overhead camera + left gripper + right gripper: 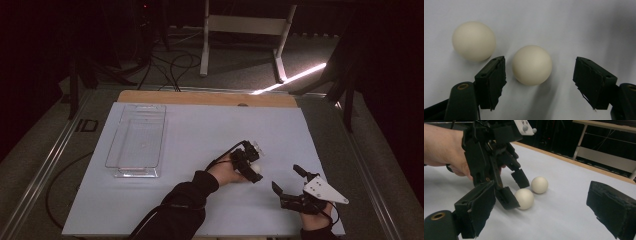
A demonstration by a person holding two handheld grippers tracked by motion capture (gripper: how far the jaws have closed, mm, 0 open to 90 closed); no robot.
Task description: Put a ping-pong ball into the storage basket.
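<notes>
Now, left to right: clear tray [136, 142] on the white tabletop [200, 130], left tool [539, 75] half open straddling the near ball [532, 65] with pads off it, far ball [474, 41] just beside, right tool [290, 182] wide open, holding nothing.

Two balls, nearer ball [532, 65] and farther ball [474, 41], are seen as plain cream-white, unpatterned. Left claw [539, 75] and right claw [544, 216] are noted black, with dark ragged pads [496, 82]. A white three-cornered plate [324, 190] is carried on the right claw. The desk [210, 130] is covered pale blue-white, with a tan wooden edge. The tray [137, 142] is recorded as clear, faintly gridded. The sleeve [182, 207] is black.
</notes>
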